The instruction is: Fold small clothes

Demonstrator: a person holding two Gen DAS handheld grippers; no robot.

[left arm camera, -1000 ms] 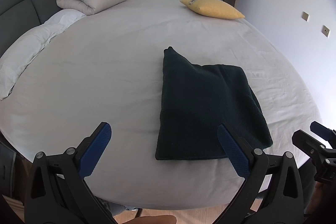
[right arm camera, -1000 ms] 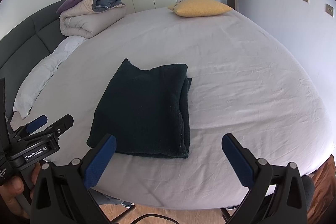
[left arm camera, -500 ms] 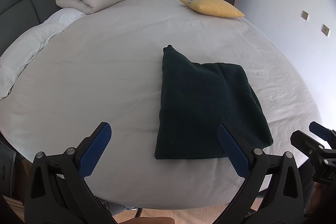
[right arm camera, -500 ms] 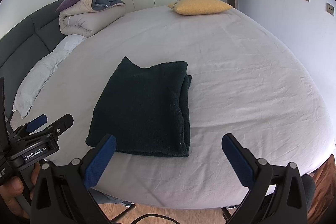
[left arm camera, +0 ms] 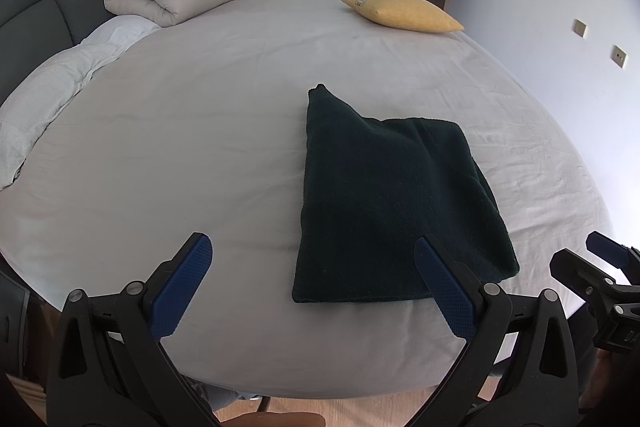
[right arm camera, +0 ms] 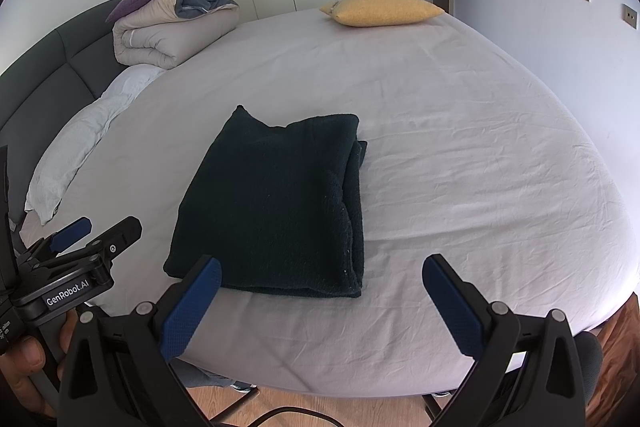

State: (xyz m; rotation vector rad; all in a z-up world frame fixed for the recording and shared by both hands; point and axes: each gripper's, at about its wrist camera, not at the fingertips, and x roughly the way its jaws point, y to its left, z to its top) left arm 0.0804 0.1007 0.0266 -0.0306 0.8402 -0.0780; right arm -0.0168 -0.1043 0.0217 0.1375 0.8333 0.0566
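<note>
Garment: dark folded cloth, flat on the bed, near edge.
Right gripper: fingers spread wide, above the near edge, holding nothing.
Left gripper: near left, hand-held, seemingly parted.
Far: yellow cushion, rolled duvet.

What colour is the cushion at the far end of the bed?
Mustard yellow cushion, clearest in the right wrist view.

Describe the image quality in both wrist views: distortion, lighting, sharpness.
Left wrist view: fisheye bows the grey bed sheet, corners vignette black, soft even daylight, the folded dark green knit garment sharp. Right wrist view: same bowing and vignette, garment so dark that little texture shows.
</note>
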